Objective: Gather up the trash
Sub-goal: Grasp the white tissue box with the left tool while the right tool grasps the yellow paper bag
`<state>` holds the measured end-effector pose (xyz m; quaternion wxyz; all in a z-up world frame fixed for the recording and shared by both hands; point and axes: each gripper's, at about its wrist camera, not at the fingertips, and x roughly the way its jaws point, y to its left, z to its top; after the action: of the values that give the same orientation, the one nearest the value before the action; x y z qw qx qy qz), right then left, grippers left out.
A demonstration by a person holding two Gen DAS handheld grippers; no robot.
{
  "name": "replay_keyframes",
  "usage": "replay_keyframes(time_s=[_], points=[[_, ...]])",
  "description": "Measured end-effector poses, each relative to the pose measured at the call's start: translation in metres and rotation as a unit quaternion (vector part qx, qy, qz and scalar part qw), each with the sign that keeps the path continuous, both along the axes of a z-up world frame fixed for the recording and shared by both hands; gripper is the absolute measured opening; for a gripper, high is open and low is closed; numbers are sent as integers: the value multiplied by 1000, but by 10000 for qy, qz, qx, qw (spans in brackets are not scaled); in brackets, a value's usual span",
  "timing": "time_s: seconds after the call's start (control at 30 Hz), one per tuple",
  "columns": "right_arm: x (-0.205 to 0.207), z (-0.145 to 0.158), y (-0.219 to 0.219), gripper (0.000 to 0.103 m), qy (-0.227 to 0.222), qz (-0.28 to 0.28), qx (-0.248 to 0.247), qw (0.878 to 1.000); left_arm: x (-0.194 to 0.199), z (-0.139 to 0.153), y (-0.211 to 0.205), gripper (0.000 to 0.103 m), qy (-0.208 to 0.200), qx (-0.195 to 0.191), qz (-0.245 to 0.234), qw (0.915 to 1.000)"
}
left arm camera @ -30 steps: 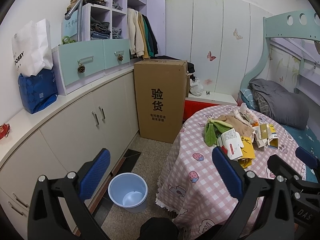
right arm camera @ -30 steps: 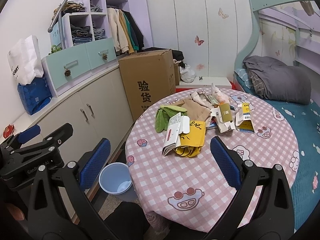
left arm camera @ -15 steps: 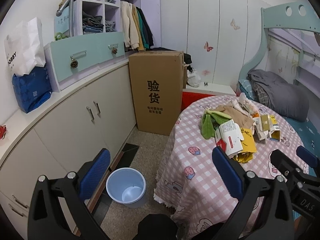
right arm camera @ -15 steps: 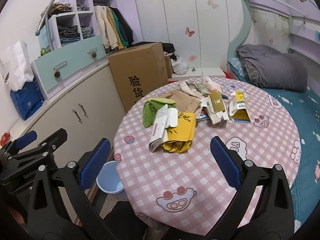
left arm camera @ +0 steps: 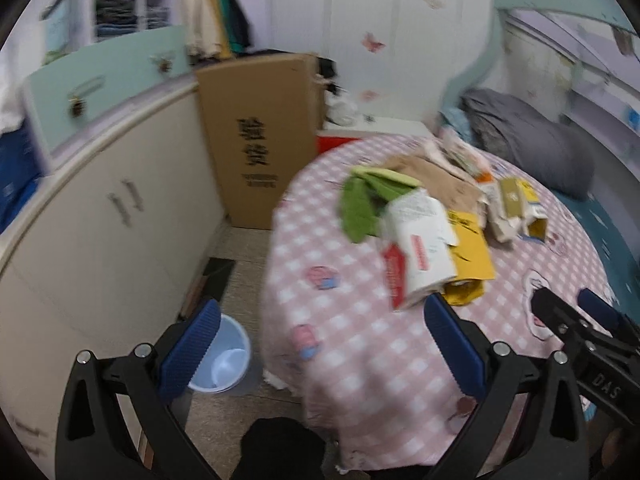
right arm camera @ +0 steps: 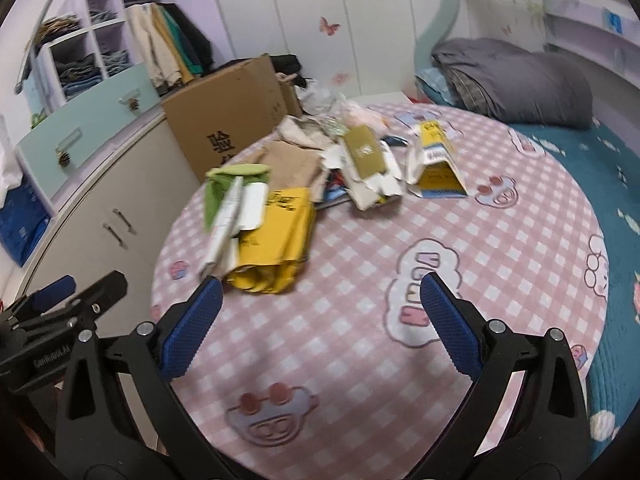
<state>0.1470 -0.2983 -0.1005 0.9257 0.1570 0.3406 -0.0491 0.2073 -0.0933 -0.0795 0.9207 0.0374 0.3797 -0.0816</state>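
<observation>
Both grippers — left gripper point(left arm camera: 320, 336), right gripper point(right arm camera: 320, 320), spread, empty — have advanced over the table point(right arm camera: 360, 280) edge toward trash point(right arm camera: 276, 240).

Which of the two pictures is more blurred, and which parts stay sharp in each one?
Left wrist view: strong motion blur; the print on the cardboard box and the cabinet handles smear, while the left gripper fingers stay sharp. Right wrist view: milder blur, mostly on the yellow packaging; the right gripper is crisp. Both show fisheye bending at the edges.
</observation>
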Motion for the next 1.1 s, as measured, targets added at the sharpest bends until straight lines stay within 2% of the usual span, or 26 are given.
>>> replay_keyframes(time_s=[0.2, 0.43, 0.5, 0.53, 0.6, 0.63, 0.73, 0.83, 0.93, 0.97, 1.0, 1.1], points=[[15, -14, -27, 96, 108, -172, 227, 9995, 19, -7, -32, 99, -22, -138, -275, 9995], [30, -22, -42, 96, 150, -178, 380, 9990, 55, -30, -53, 98, 407, -135, -469, 9980], [34, -24, -44, 96, 155, -152, 435, 9988, 61, -36, -55, 81, 540, -156, -522, 9971], [35, -24, -43, 96, 160, -134, 453, 9988, 63, -38, -55, 64, 633, -247, -557, 9961], [39, -25, -42, 95, 170, -75, 513, 9985, 66, -42, -53, 54, 805, -448, -671, 9935], [42, -25, -41, 95, 171, -32, 576, 9982, 66, -43, -54, 40, 838, -499, -725, 9926], [47, -27, -37, 92, 171, 78, 716, 9973, 61, -42, -50, 38, 730, -606, -812, 9922], [52, -27, -30, 90, 184, 226, 893, 9956, 56, -38, -37, 35, 703, -958, -812, 9896], [58, -25, -18, 87, 192, 386, 1010, 9940, 46, -30, -21, 35, 446, -1098, -654, 9908], [60, -24, -15, 87, 187, 428, 1031, 9936, 40, -26, -14, 22, 308, -1141, -556, 9914], [62, -23, -10, 87, 187, 470, 1036, 9933, 37, -22, -10, 21, 227, -1132, -450, 9923], [72, -22, 4, 86, 227, 571, 1036, 9927, 33, -19, 1, 9, 102, -1038, -281, 9941]])
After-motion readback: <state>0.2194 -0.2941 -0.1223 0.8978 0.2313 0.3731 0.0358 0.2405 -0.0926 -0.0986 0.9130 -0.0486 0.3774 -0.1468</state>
